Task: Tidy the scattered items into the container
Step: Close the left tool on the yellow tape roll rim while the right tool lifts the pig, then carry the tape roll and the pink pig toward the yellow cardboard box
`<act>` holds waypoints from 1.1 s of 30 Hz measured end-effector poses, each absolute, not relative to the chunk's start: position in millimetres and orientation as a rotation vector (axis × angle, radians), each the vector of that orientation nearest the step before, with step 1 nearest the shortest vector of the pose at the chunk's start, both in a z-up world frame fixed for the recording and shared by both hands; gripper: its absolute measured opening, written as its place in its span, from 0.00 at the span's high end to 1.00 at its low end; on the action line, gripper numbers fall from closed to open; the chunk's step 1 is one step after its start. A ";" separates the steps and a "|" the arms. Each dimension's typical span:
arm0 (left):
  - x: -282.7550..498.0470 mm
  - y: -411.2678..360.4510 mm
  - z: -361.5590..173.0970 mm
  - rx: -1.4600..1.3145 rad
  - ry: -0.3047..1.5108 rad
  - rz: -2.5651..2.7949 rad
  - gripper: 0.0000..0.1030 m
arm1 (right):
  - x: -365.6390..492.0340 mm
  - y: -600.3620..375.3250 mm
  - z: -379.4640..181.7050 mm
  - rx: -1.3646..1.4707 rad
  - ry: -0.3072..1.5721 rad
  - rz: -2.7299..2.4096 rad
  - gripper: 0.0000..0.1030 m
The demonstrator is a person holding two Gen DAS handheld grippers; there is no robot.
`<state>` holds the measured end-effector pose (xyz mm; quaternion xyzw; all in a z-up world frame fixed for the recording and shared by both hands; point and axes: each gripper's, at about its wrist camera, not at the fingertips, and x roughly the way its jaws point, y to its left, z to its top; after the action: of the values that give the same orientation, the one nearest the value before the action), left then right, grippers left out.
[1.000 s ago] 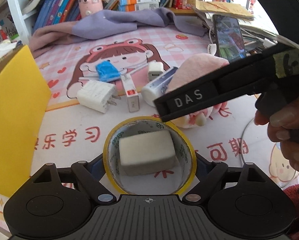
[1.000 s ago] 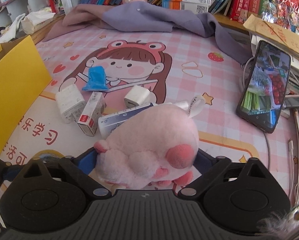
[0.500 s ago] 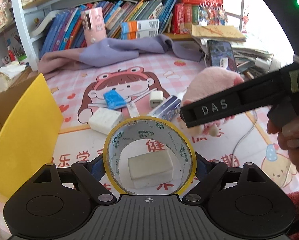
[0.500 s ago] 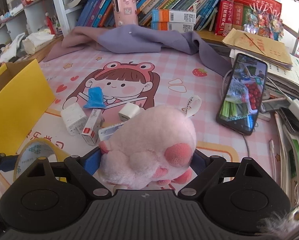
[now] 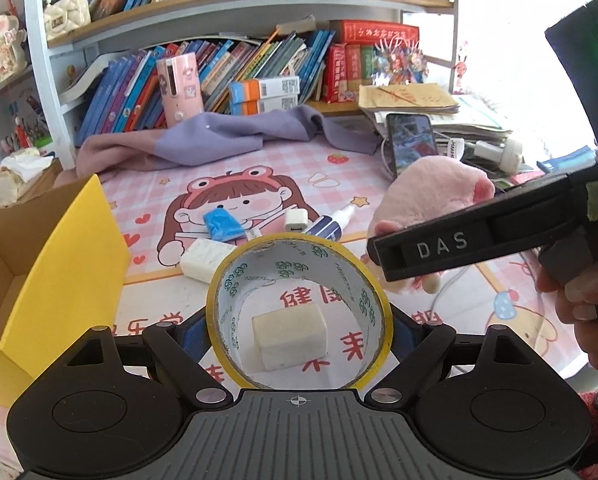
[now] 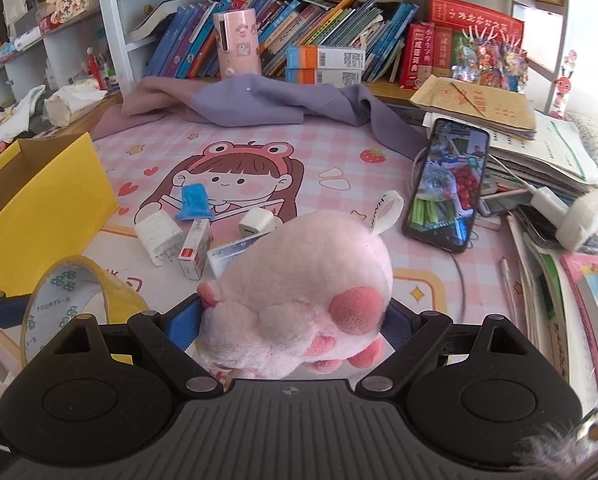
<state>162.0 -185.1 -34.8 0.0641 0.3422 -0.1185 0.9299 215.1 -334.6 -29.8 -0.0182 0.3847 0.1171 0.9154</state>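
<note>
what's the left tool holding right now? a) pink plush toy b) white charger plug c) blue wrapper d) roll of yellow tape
d: the roll of yellow tape sits clamped between the left tool's fingers, lifted above the mat.

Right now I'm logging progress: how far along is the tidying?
Nothing visibly in the yellow box yet. Left hand-held gripper holds the tape roll; right hand-held gripper holds the pink plush. The chargers, blue wrapper and small boxes remain on the mat.
</note>
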 end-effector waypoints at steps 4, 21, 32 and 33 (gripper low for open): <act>150.4 -172.9 -30.4 0.128 0.685 -0.267 0.16 | 196.1 -329.1 -24.7 -0.033 0.785 0.217 0.14; 82.1 -86.8 -15.1 0.099 0.657 -0.298 0.16 | 103.9 -262.1 -4.6 -0.008 0.742 0.126 0.14; 33.6 -33.2 -11.7 0.122 0.639 -0.289 0.16 | 47.8 -205.1 -9.6 -0.007 0.753 0.127 0.14; 29.5 -28.4 -11.4 0.124 0.638 -0.285 0.16 | 43.8 -200.2 -10.4 -0.005 0.754 0.129 0.14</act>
<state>29.5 -28.4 -11.4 0.0608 0.3123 -0.1397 0.9377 43.8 -200.2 -10.4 -0.0024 0.3680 0.0630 0.9277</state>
